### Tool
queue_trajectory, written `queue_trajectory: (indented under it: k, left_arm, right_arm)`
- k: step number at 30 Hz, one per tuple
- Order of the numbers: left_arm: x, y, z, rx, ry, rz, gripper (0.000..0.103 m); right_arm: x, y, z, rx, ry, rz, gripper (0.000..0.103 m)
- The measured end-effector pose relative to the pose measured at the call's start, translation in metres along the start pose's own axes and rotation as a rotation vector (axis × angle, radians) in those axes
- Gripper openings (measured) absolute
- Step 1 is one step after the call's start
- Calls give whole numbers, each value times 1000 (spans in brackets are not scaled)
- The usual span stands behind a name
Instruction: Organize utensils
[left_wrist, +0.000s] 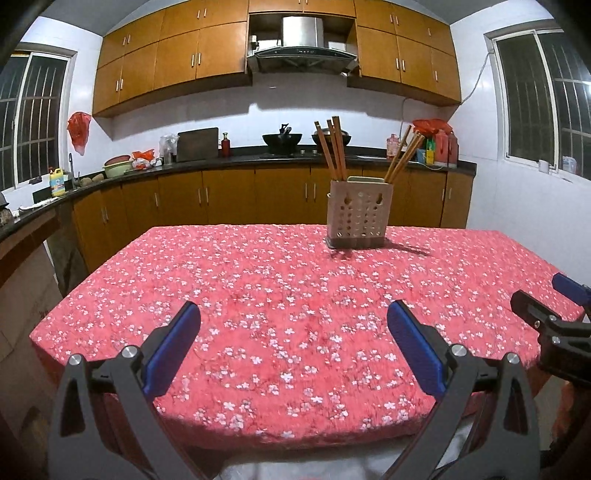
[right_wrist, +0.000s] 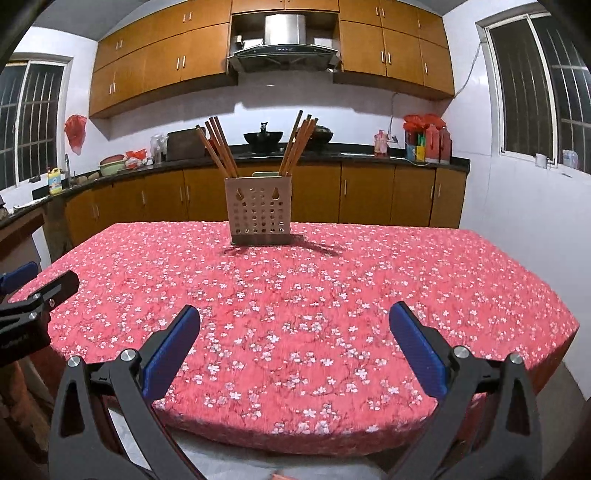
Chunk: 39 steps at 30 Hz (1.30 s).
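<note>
Both the left gripper (left_wrist: 293, 323) and the right gripper (right_wrist: 294, 325) gape wide, holding nothing above the red floral tablecloth (left_wrist: 277, 295). The beige perforated plastic holder (right_wrist: 258, 210), with brown wooden chopsticks (right_wrist: 218, 147) standing in it, sits well beyond them.

You work under bright indoor light from overhead; the windows (left_wrist: 546, 99) are dark. The holder (right_wrist: 260, 210) throws a thin shadow rightward across the tabletop (right_wrist: 295, 295). Fisheye distortion bows the cabinets (left_wrist: 177, 62) and walls, with black vignetting in the corners. The tablecloth pattern looks slightly soft up close.
</note>
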<state>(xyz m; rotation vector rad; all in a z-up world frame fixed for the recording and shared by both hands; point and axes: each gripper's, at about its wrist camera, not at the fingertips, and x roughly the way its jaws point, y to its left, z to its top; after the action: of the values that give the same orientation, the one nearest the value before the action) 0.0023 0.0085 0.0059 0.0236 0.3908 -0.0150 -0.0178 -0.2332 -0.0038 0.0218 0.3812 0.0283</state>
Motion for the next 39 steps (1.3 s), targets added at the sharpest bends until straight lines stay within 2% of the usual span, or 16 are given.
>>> queue_trajectory:
  k: [39]
  left_arm:
    - [2, -5, -11, -33, 41, -14, 99]
  right_arm:
    - [3, 2, -5, 0, 44, -17, 101]
